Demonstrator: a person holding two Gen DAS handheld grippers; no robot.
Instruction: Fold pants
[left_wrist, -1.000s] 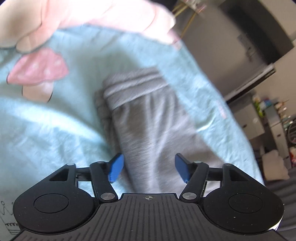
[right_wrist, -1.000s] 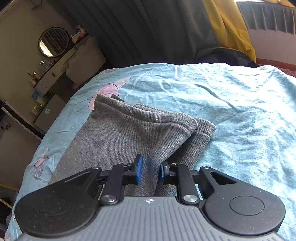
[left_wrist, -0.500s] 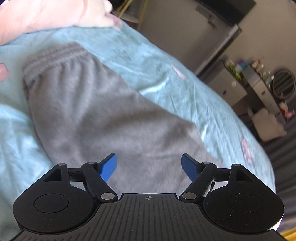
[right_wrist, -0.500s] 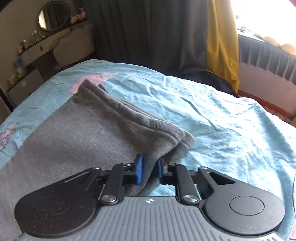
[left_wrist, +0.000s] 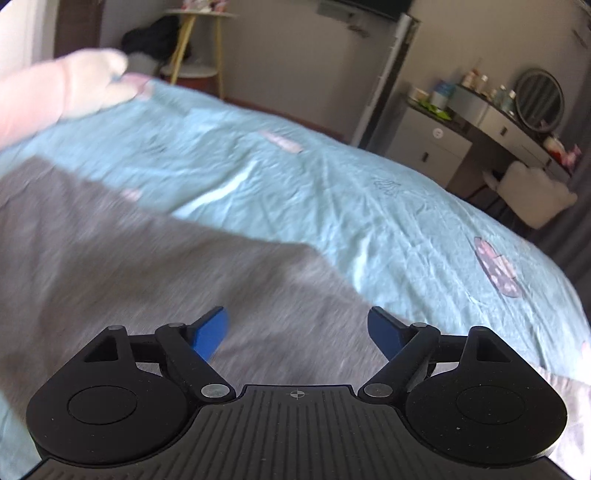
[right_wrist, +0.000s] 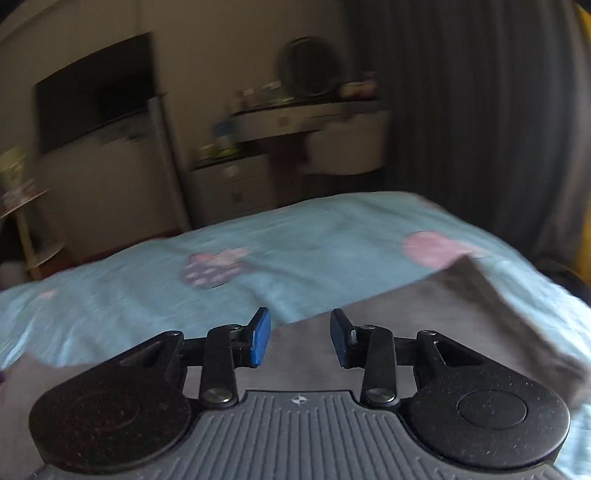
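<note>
Grey pants (left_wrist: 147, 266) lie folded on a light blue bedsheet (left_wrist: 332, 192). In the left wrist view my left gripper (left_wrist: 297, 328) hovers over the grey cloth, its blue pads wide apart and still opening, nothing between them. In the right wrist view the pants (right_wrist: 443, 317) fill the lower right, with a folded corner near a pink print. My right gripper (right_wrist: 300, 336) sits above their edge with its jaws opening; no cloth is pinched between the pads. Both views are blurred by motion.
A pink pillow or plush (left_wrist: 66, 96) lies at the bed's far left. Beyond the bed stand a dresser with a round mirror (left_wrist: 539, 99), a white chair (left_wrist: 532, 195), a yellow-legged side table (left_wrist: 199, 44) and dark curtains (right_wrist: 480, 110).
My left gripper swept across the pants from the waistband end and opened wider. My right gripper let go of the folded hem, opened, and swung left and up, now facing the dresser.
</note>
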